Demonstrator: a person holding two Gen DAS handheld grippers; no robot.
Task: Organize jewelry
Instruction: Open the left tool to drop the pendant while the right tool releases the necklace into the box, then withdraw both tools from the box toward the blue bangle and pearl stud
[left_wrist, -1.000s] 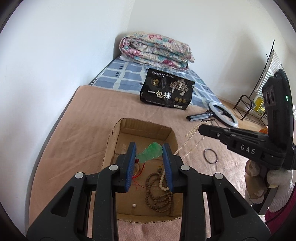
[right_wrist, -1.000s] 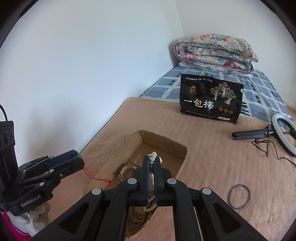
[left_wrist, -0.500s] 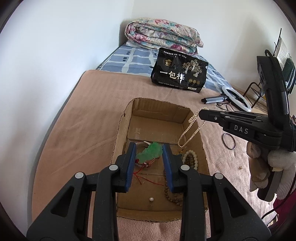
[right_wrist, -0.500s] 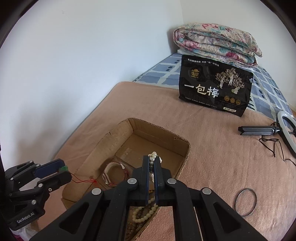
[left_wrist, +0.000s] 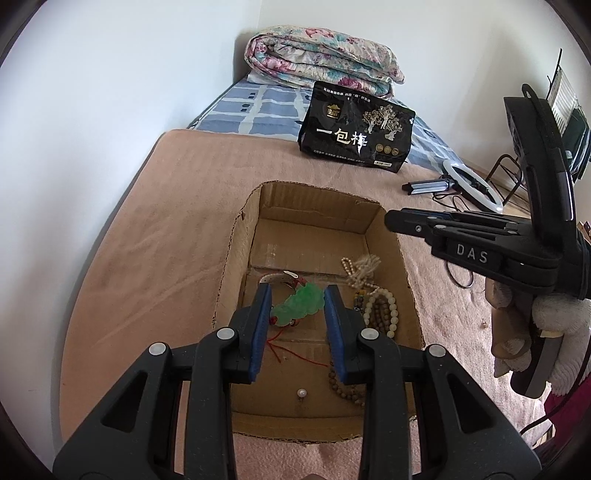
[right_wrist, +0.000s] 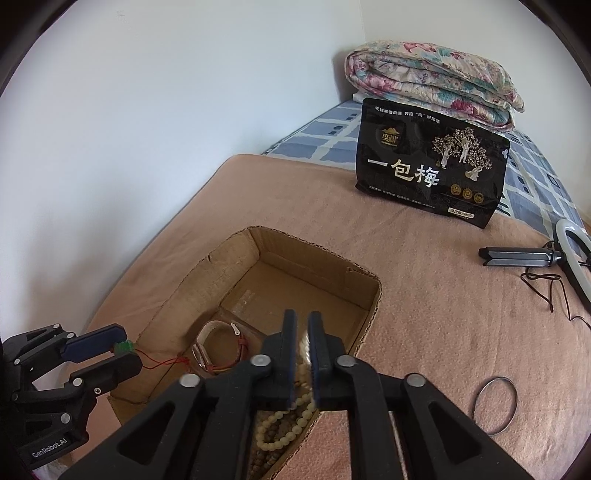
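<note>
An open cardboard box (left_wrist: 236, 236) (right_wrist: 236, 258) sits on the tan blanket. My left gripper (left_wrist: 297, 299) is shut on a green jade pendant (left_wrist: 301, 304) (right_wrist: 123, 346) with a red cord, held above the box. My right gripper (right_wrist: 302, 321) (left_wrist: 391, 221) is slightly open and empty above the box's right side. The pearl necklace (left_wrist: 360, 266) lies heaped in the box. Bead bracelets (left_wrist: 380, 308) (right_wrist: 284, 432), a watch (right_wrist: 218, 345) and a loose pearl (left_wrist: 302, 393) also lie in the box.
A thin metal bangle (right_wrist: 495, 404) lies on the blanket right of the box. A black snack bag (right_wrist: 430, 173), a folded quilt (right_wrist: 432, 81), and a ring light with tripod (right_wrist: 532, 256) are farther back. A white wall runs along the left.
The right gripper opened a little and let go of the pearl necklace, which dropped into the box. Both grippers moved forward over the box; the left still holds the pendant.
</note>
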